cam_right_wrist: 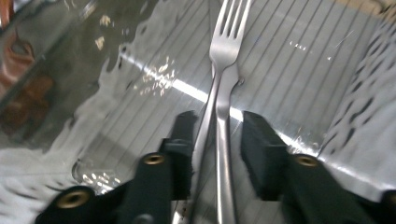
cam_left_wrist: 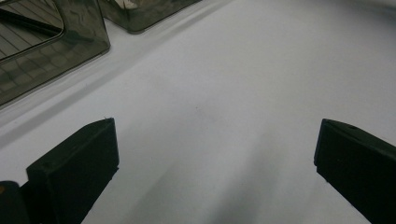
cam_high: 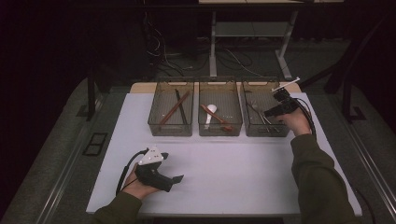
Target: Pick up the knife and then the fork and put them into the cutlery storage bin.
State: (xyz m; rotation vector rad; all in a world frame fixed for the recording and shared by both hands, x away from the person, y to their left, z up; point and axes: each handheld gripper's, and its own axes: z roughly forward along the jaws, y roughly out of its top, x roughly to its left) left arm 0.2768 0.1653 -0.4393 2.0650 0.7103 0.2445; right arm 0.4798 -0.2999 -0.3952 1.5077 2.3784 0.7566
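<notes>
Our right gripper (cam_right_wrist: 217, 140) hangs over the right-hand bin (cam_high: 249, 122), jaws partly open astride the fork (cam_right_wrist: 224, 70), pads clear of its handle, which runs straight ahead between them. Our left gripper (cam_left_wrist: 215, 163) rests wide open and empty on the bench (cam_high: 224, 168).

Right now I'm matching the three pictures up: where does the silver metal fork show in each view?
High view: the silver metal fork lies in the right smoky plastic bin, just under the right gripper.
Left gripper view: not in it.
Right gripper view: upper centre, tines up, handle between the open jaws.
Shared landmark: the right bin's ribbed floor.
</notes>
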